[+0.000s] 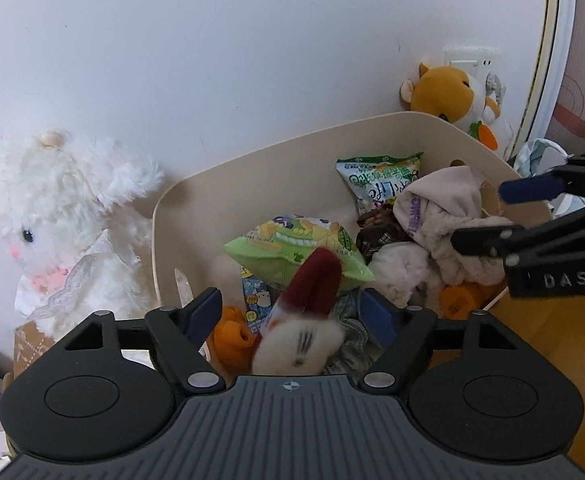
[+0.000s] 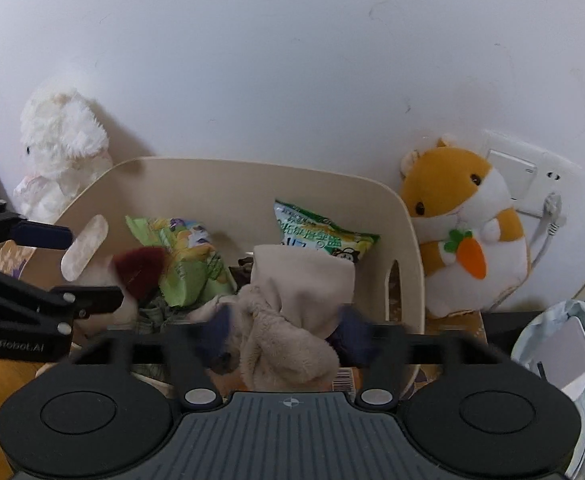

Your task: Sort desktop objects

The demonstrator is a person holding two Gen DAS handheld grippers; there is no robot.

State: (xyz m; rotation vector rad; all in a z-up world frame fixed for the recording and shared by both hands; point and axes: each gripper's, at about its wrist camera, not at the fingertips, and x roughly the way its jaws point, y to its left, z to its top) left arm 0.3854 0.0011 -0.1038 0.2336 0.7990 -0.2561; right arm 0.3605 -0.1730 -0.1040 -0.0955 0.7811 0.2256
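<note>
Both tongs hung over the cream bin (image 1: 196,200), which sat against the wall between a white plush lamb (image 1: 64,224) at its 9 o'clock and an orange hamster plush (image 2: 464,220) at its 3 o'clock. The left tongs (image 1: 292,316) stood spread wide, and the small felt toy with a maroon cap (image 1: 312,308) lay between the blue pads without either pad pressing it, so it looked released or falling rather than gripped. The right tongs (image 2: 284,336) were blurred with motion; the beige fleece cloth (image 2: 292,312) bunched between the pads, but whether they pinched it could not be told. Snack packets filled the bin's far side, a green one (image 1: 304,252) at 12 o'clock of the left tongs and a second green-and-white one (image 2: 324,232) near the back wall. To do this step well, the left tongs would best stay spread and rise straight up, clear of the rim at 9 o'clock, so the toy settles on the packets. The right should lower the cloth toward the 3 o'clock side before letting go, keeping apart from the left tongs, since soft fleece could snag a pad and lift out.
</note>
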